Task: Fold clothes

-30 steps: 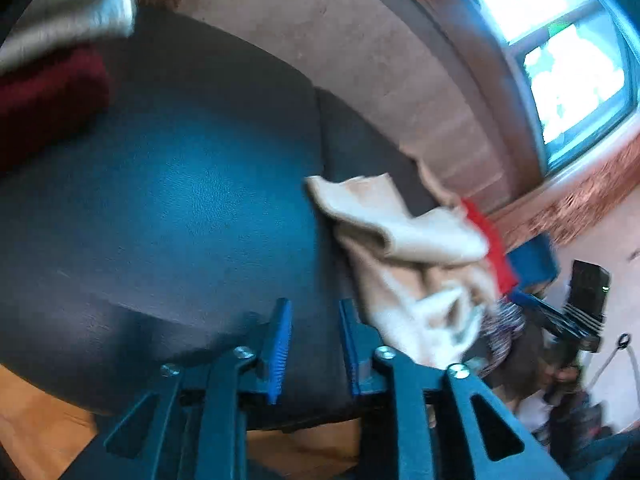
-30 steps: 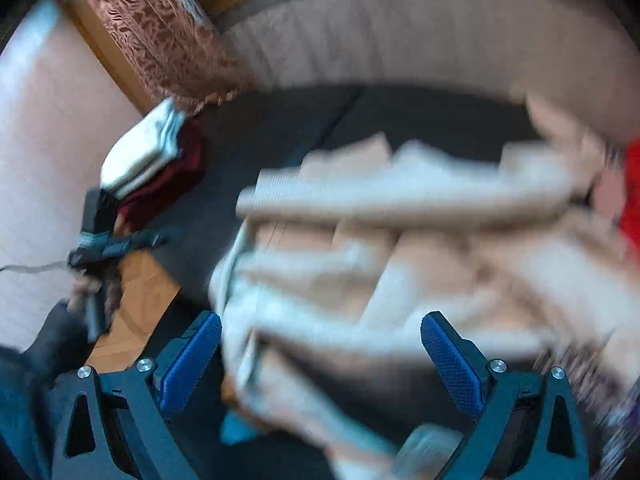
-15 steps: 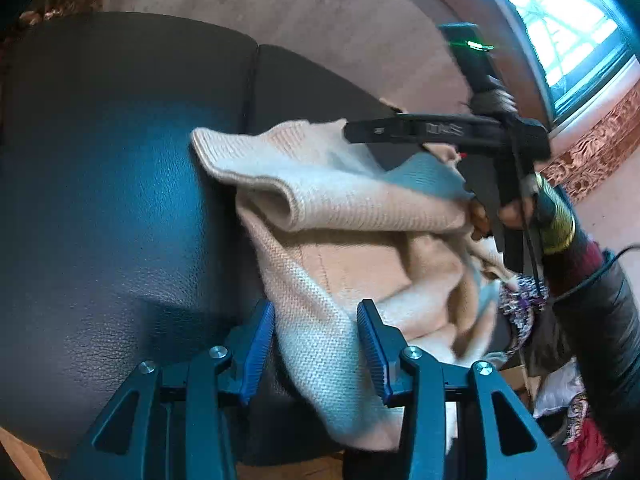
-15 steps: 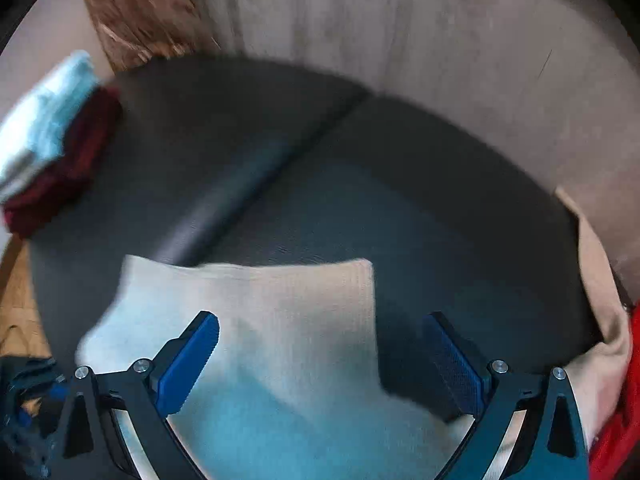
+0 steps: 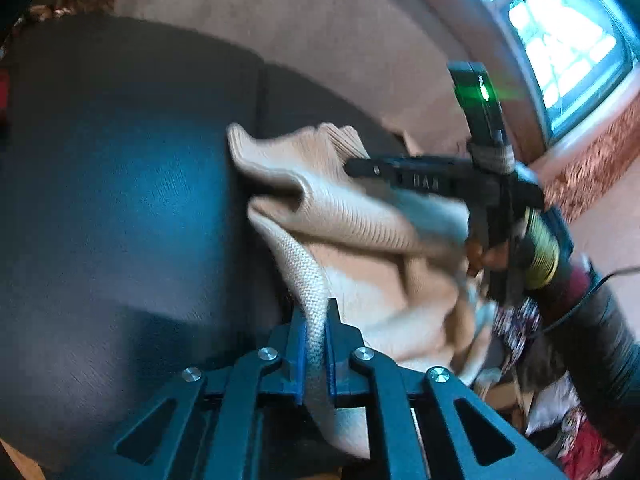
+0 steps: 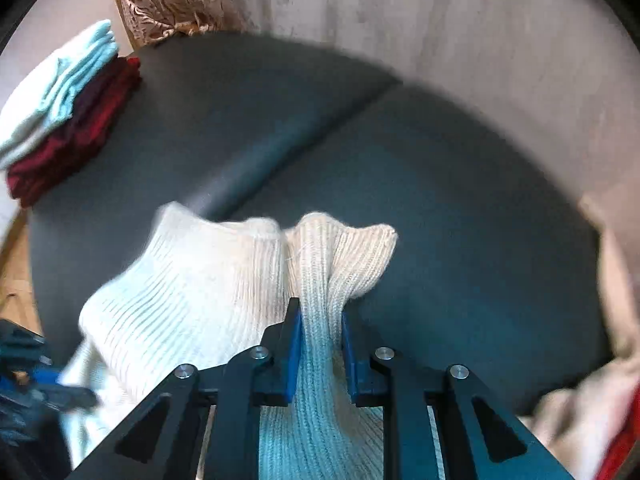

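Left wrist view: cream knit sweater (image 5: 360, 240) is bunched on the dark cushion (image 5: 120, 200), lying ahead and to the right of the left gripper (image 5: 316, 344); a side edge is pinched between its closed-down jaws; right gripper (image 6: 318, 344) is likewise clamped on a gathered ribbed hem, seen in the right wrist view; the cloth between the two grips hangs slack and crumpled, so spreading is judged to depend on the grips being drawn apart; folded stack (image 6: 60, 112) sits far left.
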Action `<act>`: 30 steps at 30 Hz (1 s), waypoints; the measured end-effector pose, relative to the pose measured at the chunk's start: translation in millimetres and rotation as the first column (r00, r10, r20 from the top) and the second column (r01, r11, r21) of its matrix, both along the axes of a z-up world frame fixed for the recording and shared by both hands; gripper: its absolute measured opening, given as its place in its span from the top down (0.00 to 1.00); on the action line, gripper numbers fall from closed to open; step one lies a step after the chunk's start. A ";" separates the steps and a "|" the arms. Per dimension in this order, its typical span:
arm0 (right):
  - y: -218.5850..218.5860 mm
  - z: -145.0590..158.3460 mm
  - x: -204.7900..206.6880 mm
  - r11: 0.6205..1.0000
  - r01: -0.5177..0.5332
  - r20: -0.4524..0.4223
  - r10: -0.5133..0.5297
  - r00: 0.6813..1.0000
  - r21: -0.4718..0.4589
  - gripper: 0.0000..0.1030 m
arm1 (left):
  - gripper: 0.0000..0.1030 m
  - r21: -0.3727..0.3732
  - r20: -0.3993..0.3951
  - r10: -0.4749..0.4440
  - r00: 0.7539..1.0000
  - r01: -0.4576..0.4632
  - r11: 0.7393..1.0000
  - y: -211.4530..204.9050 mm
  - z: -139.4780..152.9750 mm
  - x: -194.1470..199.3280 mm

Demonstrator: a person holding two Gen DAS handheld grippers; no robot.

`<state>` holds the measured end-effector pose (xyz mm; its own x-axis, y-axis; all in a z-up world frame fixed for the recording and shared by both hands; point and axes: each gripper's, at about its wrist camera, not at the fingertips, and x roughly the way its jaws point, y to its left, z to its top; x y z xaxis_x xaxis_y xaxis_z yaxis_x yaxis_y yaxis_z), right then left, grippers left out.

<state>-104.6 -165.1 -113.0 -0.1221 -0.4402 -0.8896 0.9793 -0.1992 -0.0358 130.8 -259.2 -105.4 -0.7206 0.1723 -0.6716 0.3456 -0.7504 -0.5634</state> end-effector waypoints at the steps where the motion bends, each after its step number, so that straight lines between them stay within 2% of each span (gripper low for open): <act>1: -4.6 7.8 -2.3 1.000 0.006 -0.024 -0.006 1.000 -0.024 0.82 | 0.94 0.003 -0.008 0.006 1.000 -0.006 1.000 -4.2 1.8 0.4; 4: -26.2 33.7 -26.9 0.992 0.065 -0.066 -0.073 0.995 -0.112 0.82 | 0.95 -0.047 -0.018 0.045 0.999 -0.045 0.998 -36.3 15.3 -14.9; 7: -52.9 58.0 -65.5 0.968 0.159 -0.108 -0.183 0.977 -0.193 0.82 | 0.95 -0.095 -0.020 0.097 0.995 -0.099 0.991 -71.4 23.9 -38.0; 11: -85.0 71.8 -109.2 0.933 0.280 -0.196 -0.325 0.925 -0.224 0.82 | 0.94 -0.114 0.013 0.165 0.986 -0.163 0.980 -118.0 24.5 -68.7; 12: -89.3 72.4 -120.3 0.925 0.306 -0.215 -0.353 0.910 -0.223 0.78 | 0.93 -0.102 0.019 0.198 0.980 -0.195 0.975 -129.5 23.6 -72.3; 14: -90.2 71.8 -143.0 0.912 0.350 -0.229 -0.394 0.890 -0.212 0.60 | 0.90 -0.077 0.027 0.214 0.977 -0.211 0.974 -139.0 19.6 -74.7; 15: -88.5 72.2 -148.6 0.907 0.363 -0.221 -0.406 0.887 -0.212 0.46 | 0.86 -0.071 0.032 0.225 0.974 -0.223 0.972 -142.0 19.1 -73.4; 17: -82.5 73.3 -156.8 0.898 0.381 -0.206 -0.424 0.882 -0.219 0.43 | 0.84 -0.038 0.029 0.231 0.973 -0.230 0.973 -143.2 18.6 -62.4; 18: -75.4 75.5 -153.5 0.897 0.374 -0.200 -0.421 0.885 -0.236 0.37 | 0.82 -0.014 0.021 0.226 0.974 -0.226 0.974 -141.8 18.4 -53.2; 19: -69.9 77.2 -146.9 0.896 0.368 -0.188 -0.418 0.889 -0.249 0.26 | 0.81 0.004 0.027 0.226 0.974 -0.226 0.974 -139.4 17.1 -43.4; 20: -59.2 75.0 -135.9 0.894 0.362 -0.165 -0.412 0.896 -0.265 0.23 | 0.79 0.023 0.025 0.209 0.977 -0.210 0.977 -131.1 14.3 -32.9; 23: -12.6 81.4 -110.9 0.899 0.313 -0.062 -0.347 0.936 -0.307 0.22 | 0.74 0.063 0.013 0.164 0.986 -0.164 0.984 -103.8 10.9 4.1; 26: 34.5 81.4 -71.3 0.921 0.227 0.110 -0.202 0.973 -0.318 0.22 | 0.71 0.103 0.024 0.140 0.990 -0.142 0.985 -80.4 3.5 30.0; 30: 75.9 70.1 -4.3 0.964 0.076 0.193 -0.026 0.981 -0.257 0.21 | 0.69 0.144 0.041 0.130 0.991 -0.134 0.980 -61.9 -8.7 30.0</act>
